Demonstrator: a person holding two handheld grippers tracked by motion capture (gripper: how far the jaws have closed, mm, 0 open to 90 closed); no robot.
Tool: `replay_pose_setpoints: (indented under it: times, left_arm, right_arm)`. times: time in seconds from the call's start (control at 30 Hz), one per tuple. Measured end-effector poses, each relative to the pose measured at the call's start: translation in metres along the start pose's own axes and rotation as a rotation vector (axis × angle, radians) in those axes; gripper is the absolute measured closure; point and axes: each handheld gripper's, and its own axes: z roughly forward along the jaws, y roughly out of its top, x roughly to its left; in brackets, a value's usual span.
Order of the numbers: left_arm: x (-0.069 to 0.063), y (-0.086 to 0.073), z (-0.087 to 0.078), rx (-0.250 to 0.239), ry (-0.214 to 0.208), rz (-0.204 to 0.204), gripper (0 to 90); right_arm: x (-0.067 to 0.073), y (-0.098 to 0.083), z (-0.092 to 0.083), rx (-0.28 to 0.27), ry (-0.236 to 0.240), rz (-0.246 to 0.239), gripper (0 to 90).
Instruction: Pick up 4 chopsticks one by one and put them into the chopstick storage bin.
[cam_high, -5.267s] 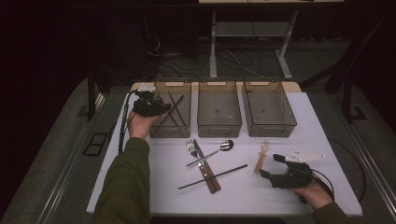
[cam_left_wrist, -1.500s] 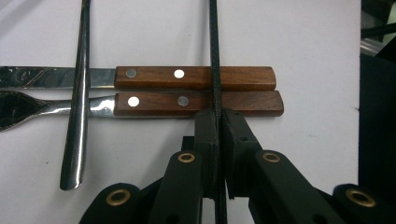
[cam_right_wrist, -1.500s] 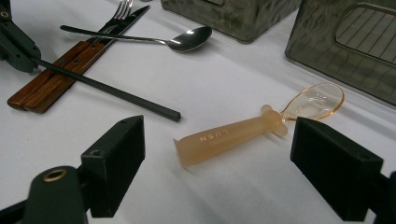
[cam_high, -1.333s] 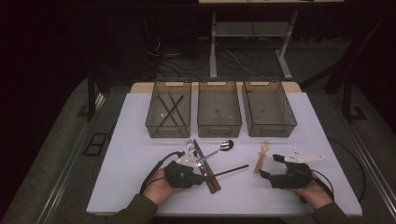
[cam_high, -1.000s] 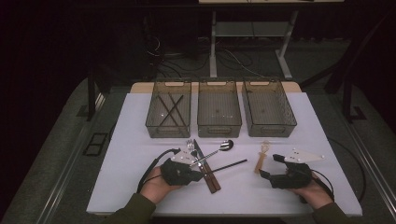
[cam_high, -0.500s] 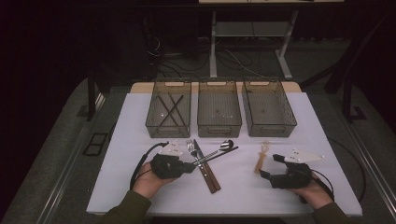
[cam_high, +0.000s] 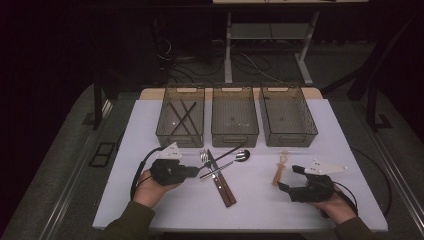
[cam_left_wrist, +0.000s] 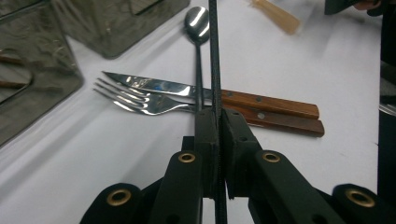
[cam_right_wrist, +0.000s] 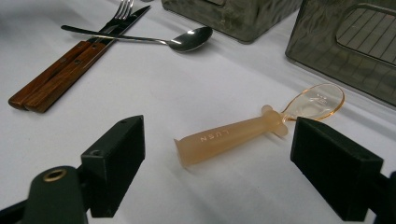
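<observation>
We see the left gripper (cam_high: 194, 172) at the lower left of the high view, its jaws clamped narrow on a thin black chopstick (cam_high: 226, 153). In the left gripper view the chopstick (cam_left_wrist: 215, 70) runs straight up from between the closed pads, over the metal spoon (cam_left_wrist: 198, 28), the fork (cam_left_wrist: 135, 98) and the wood-handled knife (cam_left_wrist: 196, 93). Compared with the frames of about a second ago, the stick no longer lies flat below the cutlery at frame centre: its far end now points up and right toward the middle bin (cam_high: 234, 116), and the left hand has drawn away to the left. We judge that the pick-up is done and the carry begun; the left bin (cam_high: 165, 125), at upper left, already holds crossed black sticks and is the likely goal. The right gripper (cam_high: 291, 180) rests at the lower right, jaws wide, unmoved. In its own view the amber plastic spoon (cam_right_wrist: 243, 133) lies on the white table (cam_right_wrist: 140, 84) between the open jaws, untouched.
</observation>
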Motion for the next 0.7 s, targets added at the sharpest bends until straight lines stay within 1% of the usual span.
replay_pose_setpoints:
  times: [0.13, 0.2, 0.53, 0.7]
  left_arm:
    - [0.006, -0.001, -0.006, -0.01, 0.018, -0.013, 85.7]
    - [0.008, -0.002, -0.008, -0.018, 0.026, -0.026, 85.7]
    - [0.026, -0.008, -0.027, -0.056, 0.097, -0.068, 85.7]
    - [0.037, -0.012, -0.037, -0.082, 0.126, -0.106, 85.7]
  right_arm:
    - [0.0, 0.0, 0.0, 0.0, -0.001, -0.001, 17.4]
    - [0.0, 0.0, 0.0, 0.0, -0.001, 0.0, 17.4]
    - [0.0, 0.0, 0.001, 0.001, 0.001, 0.001, 17.4]
    - [0.001, 0.0, 0.001, 0.002, 0.003, -0.003, 17.4]
